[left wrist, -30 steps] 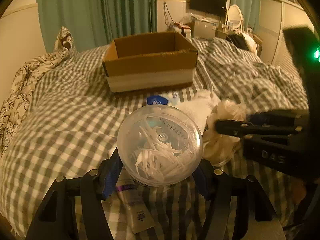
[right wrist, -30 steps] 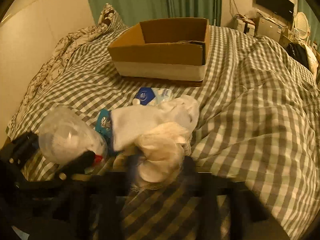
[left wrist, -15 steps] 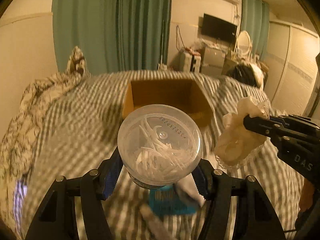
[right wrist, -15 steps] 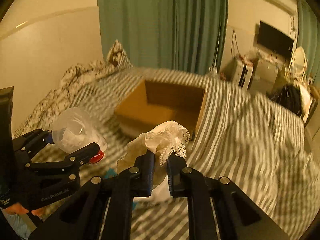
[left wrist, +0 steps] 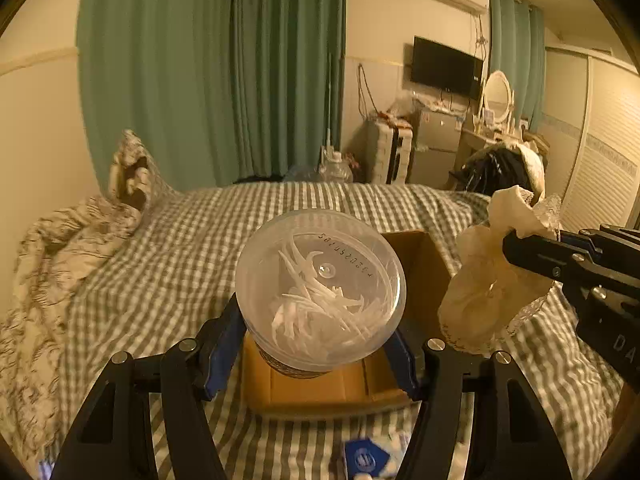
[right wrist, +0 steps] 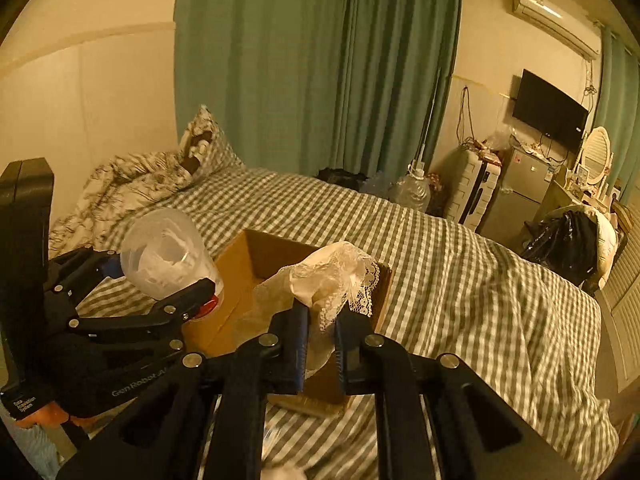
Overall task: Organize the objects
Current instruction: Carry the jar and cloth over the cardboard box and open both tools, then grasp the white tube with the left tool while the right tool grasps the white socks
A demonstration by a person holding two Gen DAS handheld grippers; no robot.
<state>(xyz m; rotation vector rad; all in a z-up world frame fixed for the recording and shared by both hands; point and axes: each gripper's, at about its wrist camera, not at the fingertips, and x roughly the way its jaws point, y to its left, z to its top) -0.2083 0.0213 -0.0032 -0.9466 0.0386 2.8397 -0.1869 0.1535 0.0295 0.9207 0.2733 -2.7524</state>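
My left gripper point(left wrist: 316, 344) is shut on a clear plastic jar point(left wrist: 320, 288) of white picks and holds it over the near edge of the open cardboard box point(left wrist: 424, 272). The jar point(right wrist: 168, 256) and the left gripper point(right wrist: 160, 296) also show in the right wrist view, left of the box point(right wrist: 248, 272). My right gripper point(right wrist: 320, 320) is shut on a cream lace cloth point(right wrist: 332, 276) and holds it above the box. The cloth point(left wrist: 488, 296) and right gripper point(left wrist: 520, 244) show at the right of the left wrist view.
The box sits on a checked bed cover point(right wrist: 460, 280). A blue packet point(left wrist: 364, 458) lies on the bed below the left gripper. A patterned pillow point(left wrist: 132, 176) and rumpled bedding point(left wrist: 48, 248) lie far left. A dark bag point(right wrist: 564, 244) sits at the bed's right edge.
Both grippers have risen from the bed and moved forward to the box, the left carrying the jar, the right carrying the lace cloth it lifted off the pile.
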